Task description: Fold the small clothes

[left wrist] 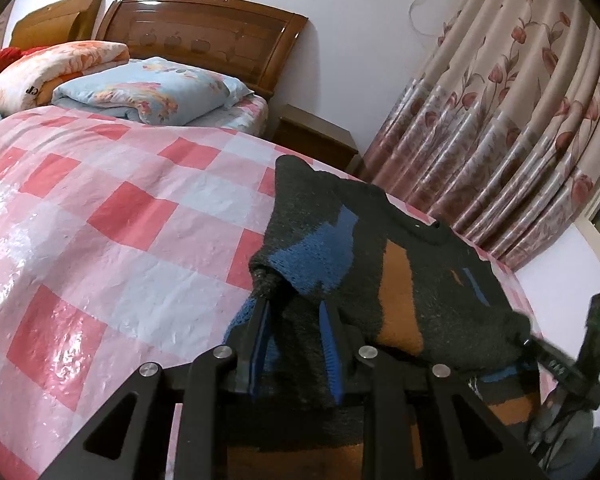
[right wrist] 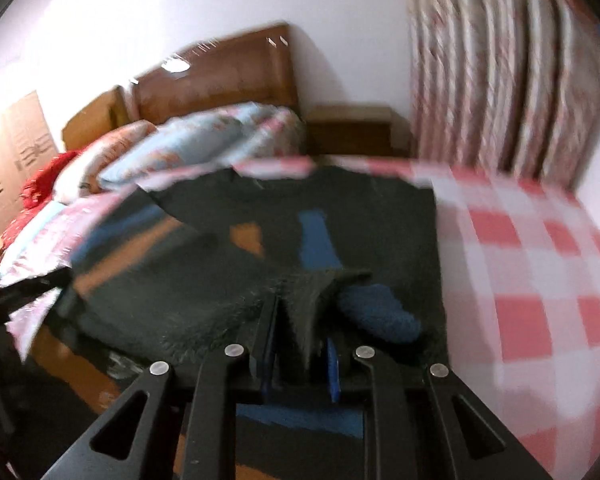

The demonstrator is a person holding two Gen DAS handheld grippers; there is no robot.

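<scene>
A small dark knit sweater (left wrist: 428,280) with blue and orange patches lies on the pink checked bed cover (left wrist: 112,216). My left gripper (left wrist: 294,304) is shut on a fold of the sweater's edge and holds it lifted over the cover. My right gripper (right wrist: 302,320) is shut on another dark fold of the sweater (right wrist: 204,264), with a blue patch beside it. The right gripper also shows at the right edge of the left wrist view (left wrist: 556,356). The right wrist view is blurred by motion.
Folded quilts and a pillow (left wrist: 148,88) lie at the head of the bed before a wooden headboard (left wrist: 204,36). A wooden nightstand (left wrist: 316,136) stands by the floral curtain (left wrist: 520,120). A wardrobe (right wrist: 8,168) is at the far left.
</scene>
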